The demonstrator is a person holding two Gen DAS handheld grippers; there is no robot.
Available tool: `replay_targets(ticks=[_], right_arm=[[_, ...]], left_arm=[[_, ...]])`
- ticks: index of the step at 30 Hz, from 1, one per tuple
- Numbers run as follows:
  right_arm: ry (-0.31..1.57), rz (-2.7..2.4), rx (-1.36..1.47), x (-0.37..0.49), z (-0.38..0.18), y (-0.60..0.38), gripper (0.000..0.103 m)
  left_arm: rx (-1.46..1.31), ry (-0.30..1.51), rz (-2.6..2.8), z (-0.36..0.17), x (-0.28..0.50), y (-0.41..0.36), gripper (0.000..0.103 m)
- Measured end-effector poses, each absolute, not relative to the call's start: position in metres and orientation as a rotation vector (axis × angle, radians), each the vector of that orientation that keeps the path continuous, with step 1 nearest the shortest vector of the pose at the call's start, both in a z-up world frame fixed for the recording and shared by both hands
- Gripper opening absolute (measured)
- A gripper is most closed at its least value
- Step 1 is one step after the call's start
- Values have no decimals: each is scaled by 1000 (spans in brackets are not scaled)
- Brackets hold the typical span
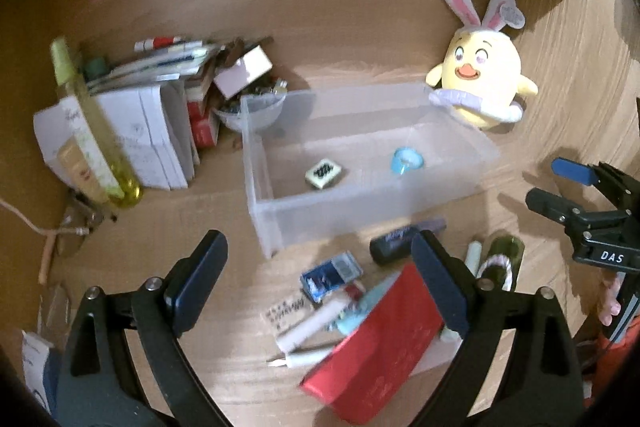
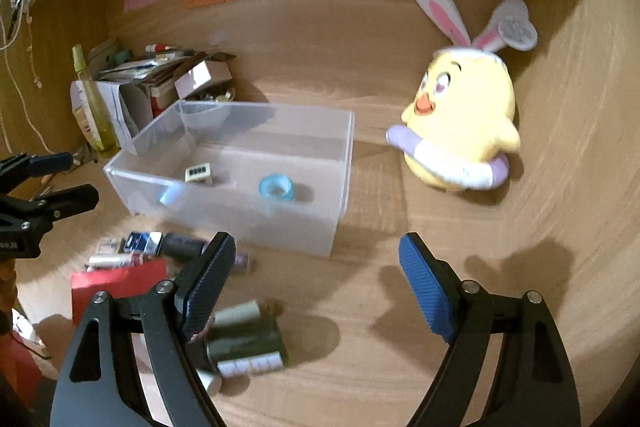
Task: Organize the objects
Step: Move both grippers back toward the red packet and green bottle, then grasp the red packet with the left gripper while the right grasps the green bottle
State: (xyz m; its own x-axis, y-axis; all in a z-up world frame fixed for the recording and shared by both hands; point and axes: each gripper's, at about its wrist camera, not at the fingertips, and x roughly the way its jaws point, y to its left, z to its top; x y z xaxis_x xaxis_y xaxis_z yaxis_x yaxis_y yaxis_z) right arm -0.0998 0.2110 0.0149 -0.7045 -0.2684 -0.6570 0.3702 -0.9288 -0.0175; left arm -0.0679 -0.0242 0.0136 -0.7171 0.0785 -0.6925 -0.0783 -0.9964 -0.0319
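Left gripper (image 1: 320, 281), jaws wide and empty, fills the lower frame above a heap of small items, among them a red box (image 1: 372, 343) at lower centre, apparently awaiting sorting. Right gripper (image 2: 316, 281), likewise wide and empty, hangs over bare wood. Frame centre: the clear bin (image 1: 260, 163), seemingly the destination, already holding a tape roll (image 1: 407, 159) and a small tile (image 1: 323, 173).

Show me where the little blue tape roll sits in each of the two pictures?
Left wrist view: blue tape roll lies inside the clear plastic bin, right of centre.
Right wrist view: same roll, near the bin's front wall, picture centre-left.
Shared landmark: yellow chick plush beyond the bin.
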Motion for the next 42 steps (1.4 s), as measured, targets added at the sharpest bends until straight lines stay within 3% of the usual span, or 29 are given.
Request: replay_targets(ticks=[16,29,34,42], right_arm=[[57,-2471,1146,-73,-30,221,82],[-31,-2386,1195,-82,-49,206,82],[-61,-2360,1186,-83,-49,206,61],[-77,-2426,1174,-83,-46,218,58]], left_arm=[[-1294,-77,2765,-31,-33,-29,94],[-1347,-19,2646,-55,-32,-6,95],[-1344,28,2615,-58,-31,3,95],[-1311,80,2651,-59,-28,7,92]])
